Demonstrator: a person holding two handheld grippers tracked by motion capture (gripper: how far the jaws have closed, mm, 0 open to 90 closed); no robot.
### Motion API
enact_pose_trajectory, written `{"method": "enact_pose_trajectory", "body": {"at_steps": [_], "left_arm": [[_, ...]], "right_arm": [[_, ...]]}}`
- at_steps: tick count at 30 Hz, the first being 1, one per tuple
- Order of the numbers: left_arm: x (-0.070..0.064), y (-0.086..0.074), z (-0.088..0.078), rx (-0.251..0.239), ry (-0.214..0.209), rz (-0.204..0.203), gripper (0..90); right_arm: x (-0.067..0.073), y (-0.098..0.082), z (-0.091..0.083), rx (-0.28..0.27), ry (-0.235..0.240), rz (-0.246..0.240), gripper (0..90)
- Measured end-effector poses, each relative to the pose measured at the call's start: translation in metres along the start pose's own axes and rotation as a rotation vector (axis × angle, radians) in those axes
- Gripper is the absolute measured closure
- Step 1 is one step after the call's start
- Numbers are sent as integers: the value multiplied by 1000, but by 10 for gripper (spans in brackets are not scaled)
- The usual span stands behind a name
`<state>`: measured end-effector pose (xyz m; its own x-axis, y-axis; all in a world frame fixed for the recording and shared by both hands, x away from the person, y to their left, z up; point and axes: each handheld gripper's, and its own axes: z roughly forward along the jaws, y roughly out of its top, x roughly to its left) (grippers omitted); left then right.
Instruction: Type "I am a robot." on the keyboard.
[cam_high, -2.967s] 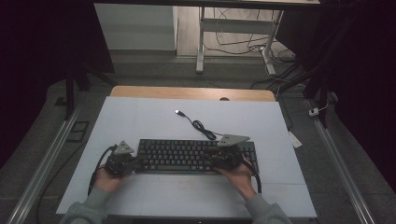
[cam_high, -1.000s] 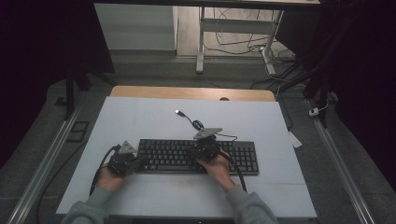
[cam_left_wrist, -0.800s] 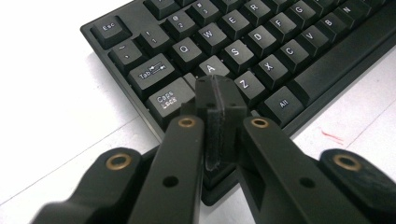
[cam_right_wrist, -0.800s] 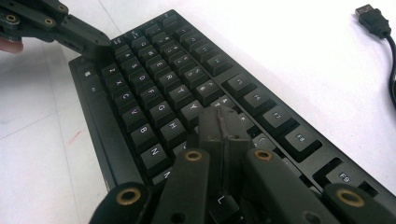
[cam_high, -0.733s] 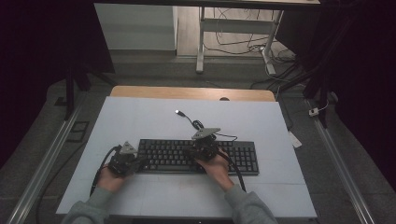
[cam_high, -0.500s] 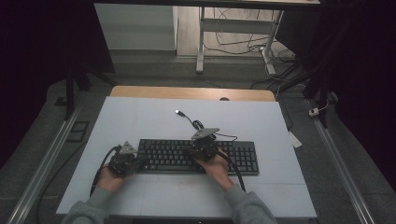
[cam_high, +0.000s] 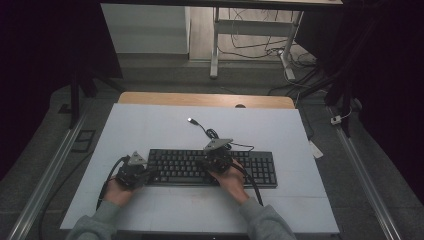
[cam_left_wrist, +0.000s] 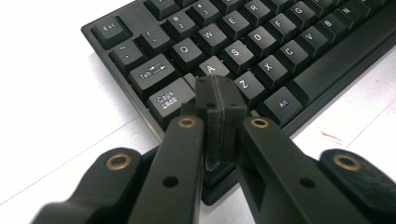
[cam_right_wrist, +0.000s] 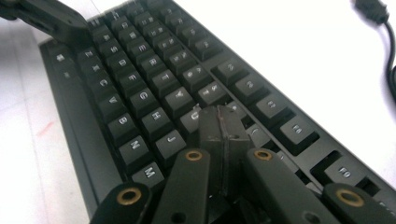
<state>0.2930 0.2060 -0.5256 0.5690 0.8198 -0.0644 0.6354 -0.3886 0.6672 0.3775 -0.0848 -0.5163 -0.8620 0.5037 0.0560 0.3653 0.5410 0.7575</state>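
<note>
High view showed a black keyboard (cam_high: 212, 168) lying flat near the front middle of a pale tabletop (cam_high: 150, 125). At its left end, the left tongs (cam_high: 145, 175) were closed with nothing between them; in the left gripper view their tips (cam_left_wrist: 219, 95) rested by the A and Caps Lock keys. Further right, the right tongs (cam_high: 216, 161) sat over the keyboard's middle, likewise closed and empty, tips (cam_right_wrist: 219, 123) near the J and U keys. A cable (cam_high: 207, 131) trailed behind the keyboard.
</note>
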Motion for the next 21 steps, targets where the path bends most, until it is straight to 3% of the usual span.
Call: {"method": "enact_pose_trajectory", "body": {"at_steps": [12, 16, 18, 20, 21], "left_arm": [[1, 0, -14, -79, -16, -32, 883], [2, -1, -18, -104, -22, -40, 833], [2, -2, -20, -116, -23, -43, 717], [2, -2, -21, -126, -21, -48, 679], [2, -2, -21, -127, -18, -50, 598]], "right_arm": [[-6, -5, -30, -59, 4, 24, 899], [-9, -11, -43, -82, 0, 34, 886], [-11, -15, -52, -78, -6, 27, 727], [-11, -17, -56, -73, -14, 22, 694], [-12, -22, -62, -79, -12, 25, 633]]}}
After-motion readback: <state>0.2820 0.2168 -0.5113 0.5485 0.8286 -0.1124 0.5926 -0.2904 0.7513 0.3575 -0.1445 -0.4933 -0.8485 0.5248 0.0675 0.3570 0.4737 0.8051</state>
